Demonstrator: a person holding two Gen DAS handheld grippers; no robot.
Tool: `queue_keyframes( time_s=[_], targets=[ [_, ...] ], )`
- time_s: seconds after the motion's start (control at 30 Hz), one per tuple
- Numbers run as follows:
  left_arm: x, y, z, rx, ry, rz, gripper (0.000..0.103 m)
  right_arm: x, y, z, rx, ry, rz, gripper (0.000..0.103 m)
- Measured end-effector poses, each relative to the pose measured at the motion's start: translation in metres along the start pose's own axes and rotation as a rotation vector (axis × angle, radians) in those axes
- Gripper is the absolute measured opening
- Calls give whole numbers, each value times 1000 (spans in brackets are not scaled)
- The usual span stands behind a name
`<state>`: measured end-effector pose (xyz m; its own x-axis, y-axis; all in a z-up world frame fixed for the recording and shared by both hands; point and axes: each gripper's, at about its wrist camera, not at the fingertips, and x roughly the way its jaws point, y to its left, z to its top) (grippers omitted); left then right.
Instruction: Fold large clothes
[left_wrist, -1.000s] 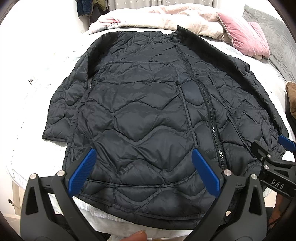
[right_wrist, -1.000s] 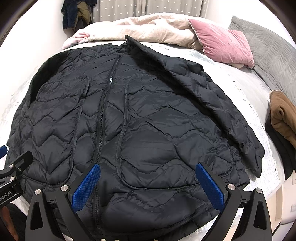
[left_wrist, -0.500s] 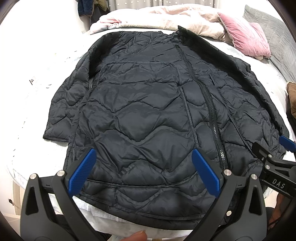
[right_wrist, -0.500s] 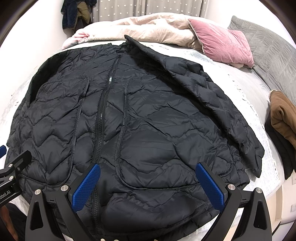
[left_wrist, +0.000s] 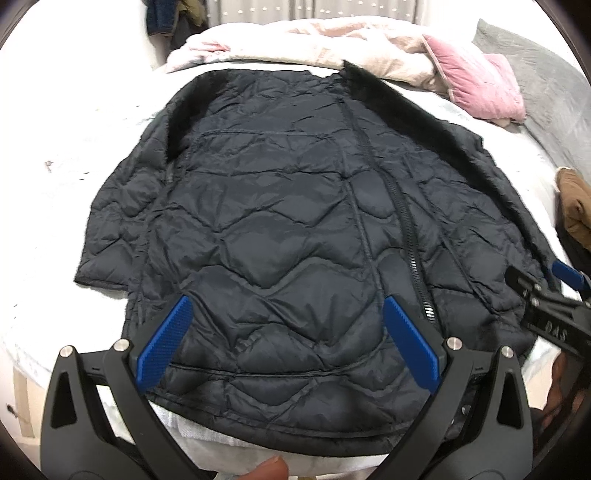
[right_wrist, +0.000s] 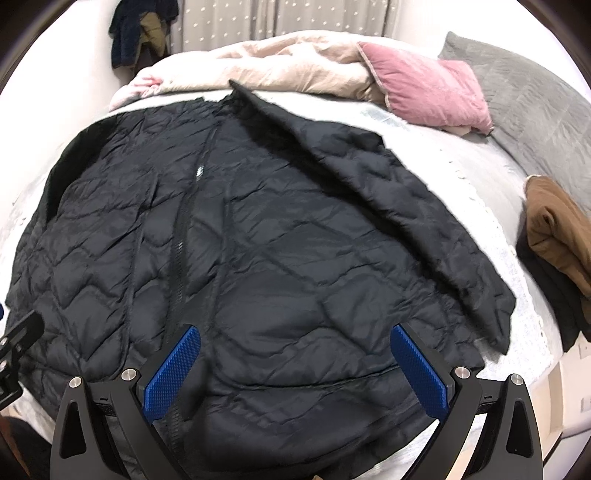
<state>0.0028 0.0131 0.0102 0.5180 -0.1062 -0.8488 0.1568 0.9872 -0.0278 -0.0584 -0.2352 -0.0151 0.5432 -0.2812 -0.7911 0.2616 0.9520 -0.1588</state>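
A black quilted jacket (left_wrist: 280, 221) lies flat and zipped on the bed, collar far, hem near; it also shows in the right wrist view (right_wrist: 280, 258). Its left sleeve (left_wrist: 110, 236) lies spread outward, its right sleeve (right_wrist: 424, 221) lies along the body's right side. My left gripper (left_wrist: 284, 332) is open and empty, hovering over the hem left of the zipper (left_wrist: 402, 229). My right gripper (right_wrist: 295, 362) is open and empty over the hem right of the zipper, and it shows at the right edge of the left wrist view (left_wrist: 539, 291).
A beige duvet (right_wrist: 280, 70), a pink cushion (right_wrist: 424, 85) and a grey pillow (right_wrist: 535, 110) lie at the head of the bed. Folded brown and black clothes (right_wrist: 557, 236) sit at the bed's right edge. The white bedsheet (left_wrist: 55, 177) shows left of the jacket.
Both grippers have shifted slightly forward and lower over the jacket's hem; both views are now a little blurred. The jacket has not moved.
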Motion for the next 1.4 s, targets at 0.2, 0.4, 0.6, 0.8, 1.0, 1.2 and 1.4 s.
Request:
queue_keyframes(
  time_s=[0.2,0.4,0.6,0.8,1.0,1.2,1.4],
  targets=[
    [2,34,8,-58,18,-89,102,11,-41,2,59,34,-5,103],
    [44,98,0,-157,149,32,102,40,-106,-2,223,159,100,103],
    [84,136,-22,-284,277,-106,102,69,-156,-24,402,258,202,103],
    [81,132,-27,-261,219,-154,93,86,-184,-37,458,302,78,103],
    [68,117,-24,-275,182,-216,22,92,-197,-45,540,301,90,103],
    [31,120,-4,-261,-7,-112,12,80,-186,-42,545,241,239,52],
    [60,109,-5,-196,98,60,14,80,-186,-44,506,253,291,14]
  ],
)
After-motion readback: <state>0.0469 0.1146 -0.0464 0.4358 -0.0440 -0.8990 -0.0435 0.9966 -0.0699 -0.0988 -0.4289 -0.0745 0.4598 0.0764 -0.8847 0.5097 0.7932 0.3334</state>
